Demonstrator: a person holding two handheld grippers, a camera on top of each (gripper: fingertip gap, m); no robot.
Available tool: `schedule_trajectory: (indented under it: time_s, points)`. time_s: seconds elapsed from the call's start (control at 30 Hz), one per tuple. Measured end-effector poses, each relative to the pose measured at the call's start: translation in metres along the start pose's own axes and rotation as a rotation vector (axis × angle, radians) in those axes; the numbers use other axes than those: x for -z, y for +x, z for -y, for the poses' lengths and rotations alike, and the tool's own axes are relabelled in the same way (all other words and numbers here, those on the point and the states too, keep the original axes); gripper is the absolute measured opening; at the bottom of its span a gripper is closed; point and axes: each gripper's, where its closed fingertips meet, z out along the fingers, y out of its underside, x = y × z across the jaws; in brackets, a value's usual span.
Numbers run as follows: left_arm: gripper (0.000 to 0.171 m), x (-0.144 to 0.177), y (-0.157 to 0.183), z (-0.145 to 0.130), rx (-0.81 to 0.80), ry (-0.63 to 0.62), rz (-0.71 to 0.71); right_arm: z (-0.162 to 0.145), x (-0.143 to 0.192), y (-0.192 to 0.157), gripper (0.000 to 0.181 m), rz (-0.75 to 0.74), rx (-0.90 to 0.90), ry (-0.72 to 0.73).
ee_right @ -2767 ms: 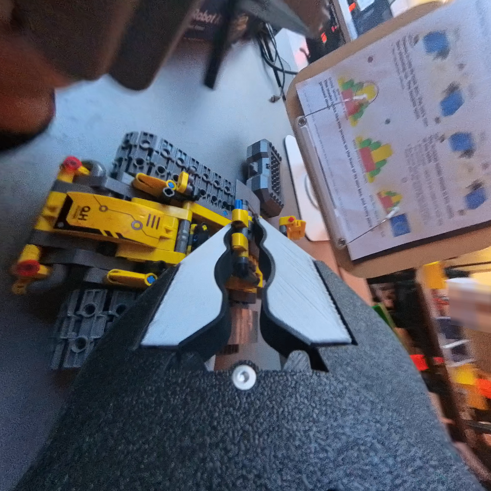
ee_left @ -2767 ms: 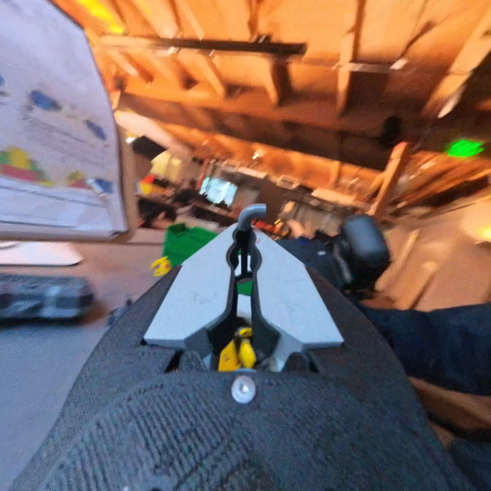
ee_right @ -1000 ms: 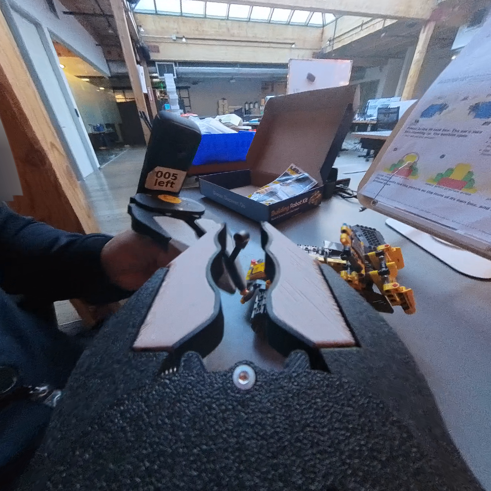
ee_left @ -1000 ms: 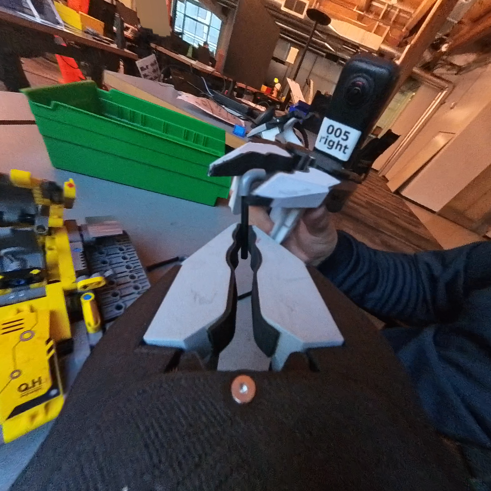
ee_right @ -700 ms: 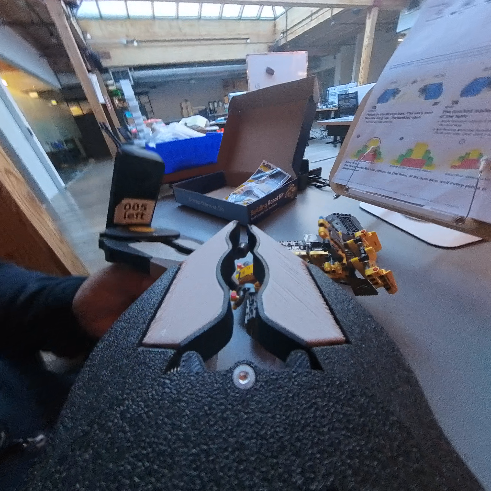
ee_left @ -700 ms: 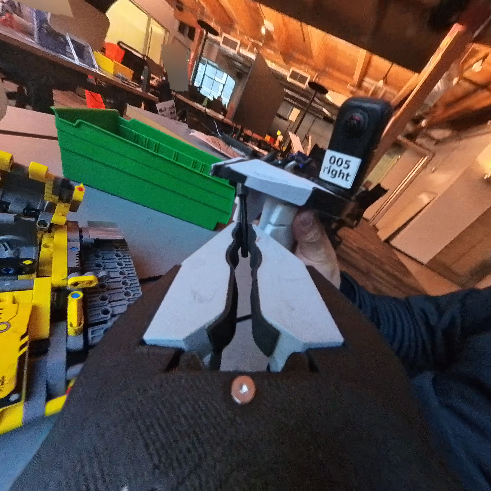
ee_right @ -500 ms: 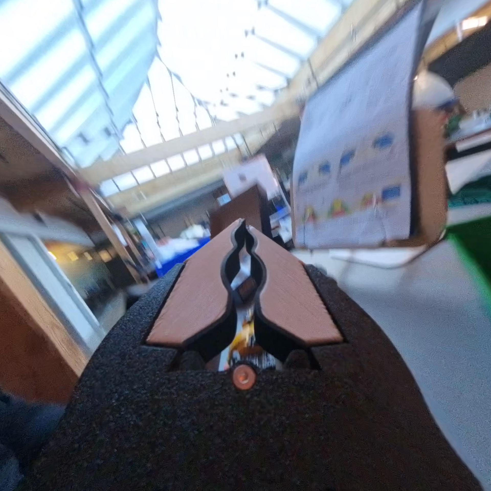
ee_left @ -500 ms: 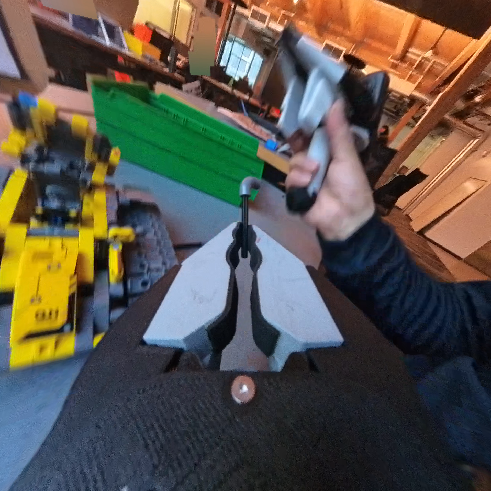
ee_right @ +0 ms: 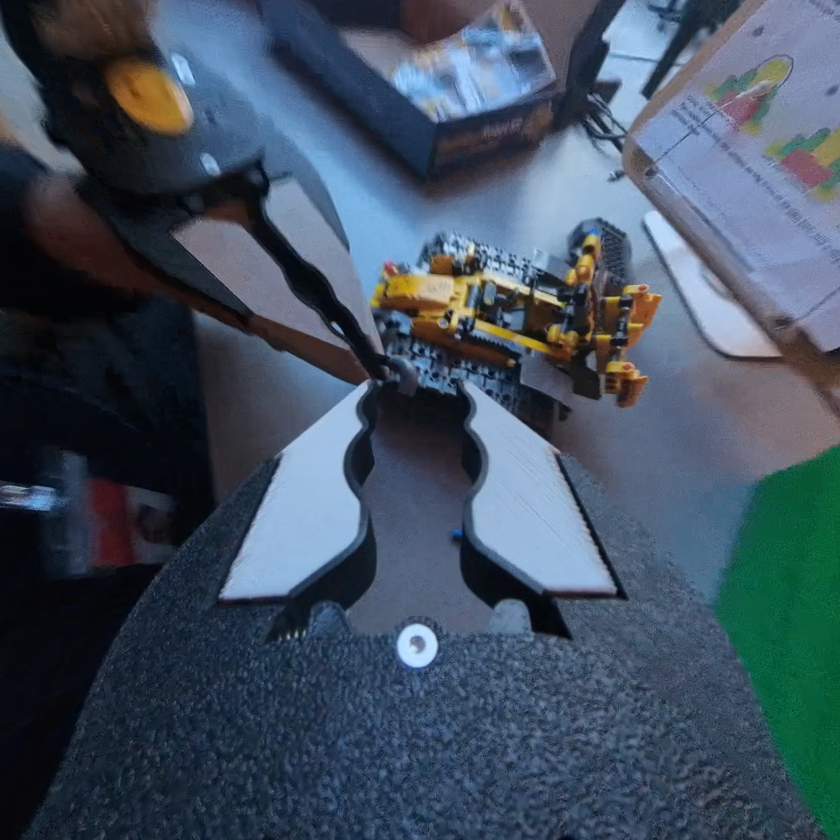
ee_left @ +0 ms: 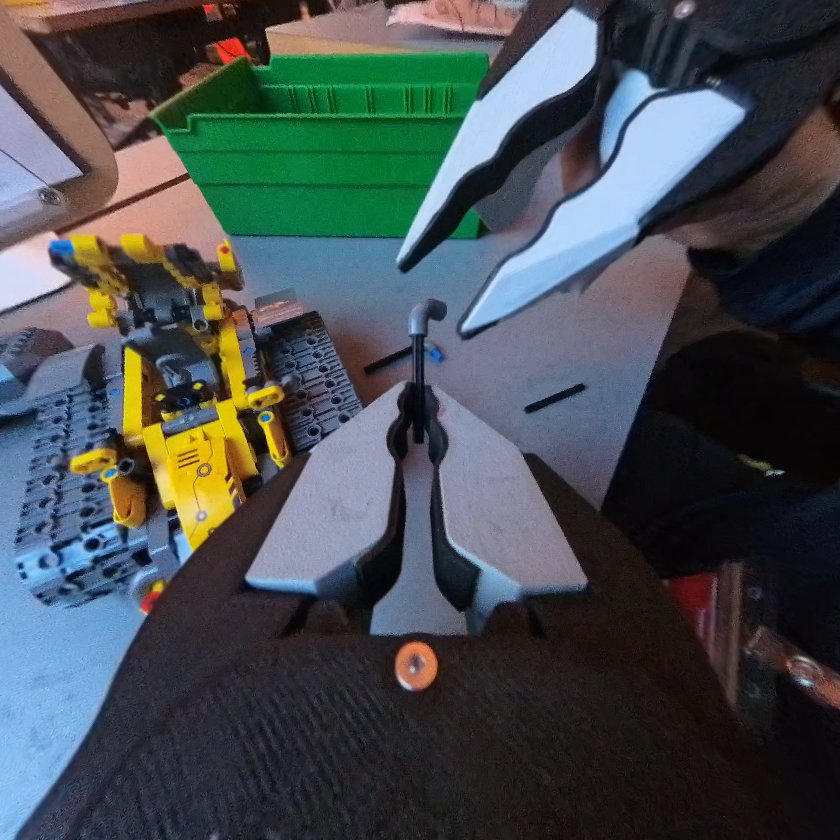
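My left gripper (ee_left: pixel 417 392) is shut on a thin black axle (ee_left: pixel 417 363) that stands up from its tips, with a grey elbow connector (ee_left: pixel 426 313) on the far end. My right gripper (ee_right: pixel 416 388) is open and empty, its tips on either side of that elbow (ee_right: pixel 404 368). In the left wrist view the right gripper (ee_left: pixel 432 297) comes in from the upper right, jaws apart just above the elbow. In the right wrist view the left gripper (ee_right: pixel 377 366) comes in from the upper left. A yellow and grey tracked brick vehicle (ee_left: pixel 182 432) stands on the table to the left; it also shows in the right wrist view (ee_right: pixel 509 318).
A green bin (ee_left: pixel 327 145) stands behind the vehicle and shows at the right edge of the right wrist view (ee_right: pixel 795 591). Two loose black axles (ee_left: pixel 554 397) and a small blue pin (ee_left: pixel 435 355) lie on the grey table. An open cardboard box (ee_right: pixel 454 91) and an instruction board (ee_right: pixel 750 136) stand farther off.
Both views have swung down toward the table. My right gripper was shut and is now open, close by the elbow. My left gripper still holds the axle.
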Motion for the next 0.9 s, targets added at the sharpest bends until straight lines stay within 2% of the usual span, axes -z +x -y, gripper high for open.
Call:
schedule_trajectory:
  time_s: [0.1,0.13,0.27,0.5,0.57,0.63,0.7,0.8,0.9]
  points:
    - [0.001,-0.005,0.004,0.003,-0.100,-0.031,0.030,-0.011,-0.010,0.010,0.022,-0.220,0.256,-0.139]
    - [0.001,-0.006,0.004,0.002,-0.132,-0.054,0.047,-0.012,-0.012,0.009,0.015,-0.236,0.310,-0.155]
    - [0.003,-0.008,0.005,-0.001,-0.223,-0.116,0.077,-0.025,-0.021,0.010,0.008,-0.290,0.424,-0.238]
    - [0.002,-0.015,0.006,-0.016,-0.294,-0.234,0.042,-0.035,-0.025,0.009,0.009,-0.396,0.584,-0.253]
    - [0.002,-0.014,0.010,-0.009,-0.296,-0.202,0.023,-0.037,-0.027,0.012,0.005,-0.424,0.548,-0.256]
    - [0.002,-0.013,0.008,-0.004,-0.322,-0.168,0.049,-0.035,-0.026,0.014,0.002,-0.408,0.397,-0.216]
    - [0.002,-0.010,0.007,0.007,-0.317,-0.066,0.089,-0.028,-0.023,0.015,0.002,-0.377,0.270,-0.162]
    - [0.002,-0.004,0.000,0.017,-0.259,0.014,0.134,-0.015,-0.023,0.021,0.001,-0.424,0.229,-0.126]
    - [0.002,0.004,-0.001,0.016,-0.223,0.038,0.151,-0.011,-0.029,0.016,0.001,-0.384,0.183,-0.089]
